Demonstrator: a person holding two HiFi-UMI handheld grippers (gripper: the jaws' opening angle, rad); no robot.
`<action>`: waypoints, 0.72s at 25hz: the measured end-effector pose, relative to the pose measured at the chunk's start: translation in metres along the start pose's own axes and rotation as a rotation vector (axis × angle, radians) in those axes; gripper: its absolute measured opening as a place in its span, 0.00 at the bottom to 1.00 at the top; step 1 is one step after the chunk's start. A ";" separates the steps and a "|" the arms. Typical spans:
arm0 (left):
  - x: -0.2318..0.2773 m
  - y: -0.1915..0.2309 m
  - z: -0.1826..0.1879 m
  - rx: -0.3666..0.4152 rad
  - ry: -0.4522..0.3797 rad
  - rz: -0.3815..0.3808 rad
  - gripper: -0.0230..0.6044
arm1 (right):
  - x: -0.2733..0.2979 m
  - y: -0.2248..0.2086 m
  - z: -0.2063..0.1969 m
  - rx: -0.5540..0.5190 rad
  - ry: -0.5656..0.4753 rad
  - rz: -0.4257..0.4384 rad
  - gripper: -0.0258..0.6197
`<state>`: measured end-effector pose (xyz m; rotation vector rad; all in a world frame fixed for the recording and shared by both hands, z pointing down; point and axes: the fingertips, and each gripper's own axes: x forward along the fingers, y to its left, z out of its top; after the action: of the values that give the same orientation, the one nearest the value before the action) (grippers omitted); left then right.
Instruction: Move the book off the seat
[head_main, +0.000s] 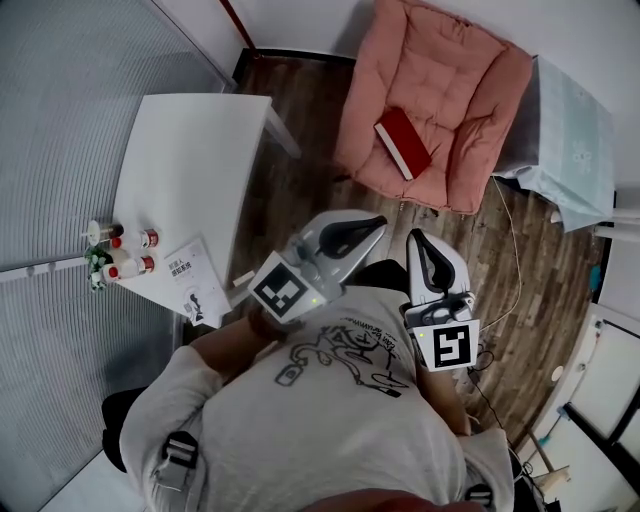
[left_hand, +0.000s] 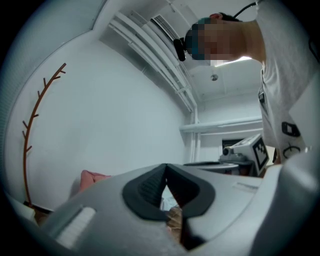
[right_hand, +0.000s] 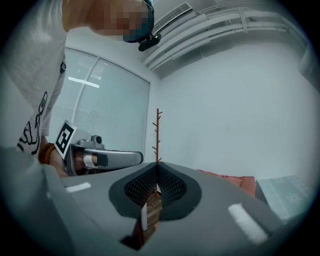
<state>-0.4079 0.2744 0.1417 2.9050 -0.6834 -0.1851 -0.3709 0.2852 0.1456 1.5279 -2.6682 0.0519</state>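
Booklet (head_main: 195, 283) print illegible, bottles (head_main: 140, 239) too small

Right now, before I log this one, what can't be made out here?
Book: cover print too small in the head view; the left gripper and right gripper block it in their own views.
Seat: only a pink edge shows in the gripper views.
Booklet on the table: print too small, head view.

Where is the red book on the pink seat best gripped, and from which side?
Grip the red book by its long page edge, probably coming from the seat's open near side. It lies flat on the pink seat cushion with that white edge turned toward the near side, while the padded back rises behind it.
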 end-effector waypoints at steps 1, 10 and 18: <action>0.002 0.002 0.000 -0.003 -0.001 0.001 0.04 | 0.002 -0.002 0.000 0.000 -0.001 -0.002 0.05; 0.045 0.022 -0.008 -0.015 0.020 -0.003 0.04 | 0.020 -0.046 -0.003 0.011 -0.006 -0.004 0.05; 0.104 0.047 -0.022 -0.020 0.054 0.011 0.04 | 0.043 -0.109 -0.009 0.013 0.003 0.016 0.05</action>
<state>-0.3322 0.1879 0.1627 2.8754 -0.6845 -0.1116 -0.2982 0.1935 0.1577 1.5094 -2.6831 0.0720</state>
